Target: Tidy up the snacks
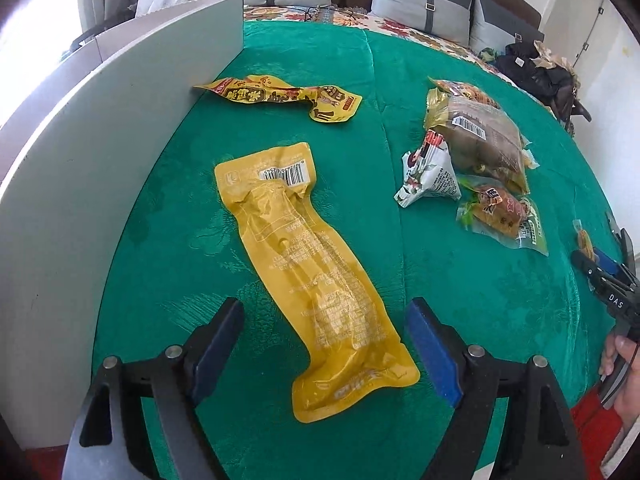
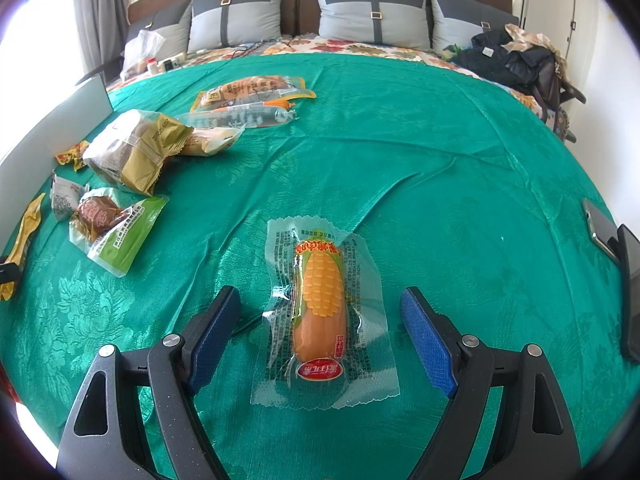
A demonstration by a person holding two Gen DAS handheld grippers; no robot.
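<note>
A long yellow snack pouch (image 1: 316, 276) lies flat on the green bedspread (image 1: 460, 280), its lower end between the fingers of my left gripper (image 1: 324, 316), which stands open with pads clear of it. A second, crumpled yellow wrapper (image 1: 280, 98) rests against the white board (image 1: 80, 184). My right gripper (image 2: 320, 304) is open too, straddling a corn sausage in clear wrap (image 2: 322, 304) without touching it. A pile of snacks (image 2: 136, 152) sits at the left in the right wrist view: a brown bread bag, a green-edged pack (image 2: 116, 228), sausages (image 2: 248, 114).
The white board (image 2: 52, 136) stands upright along the left edge of the bedspread. Grey pillows (image 2: 372, 12) line the headboard. Dark clothes and a bag (image 2: 516, 60) lie at the far right. A phone (image 2: 600, 228) rests at the right edge. A hand (image 1: 624, 364) holds the other gripper.
</note>
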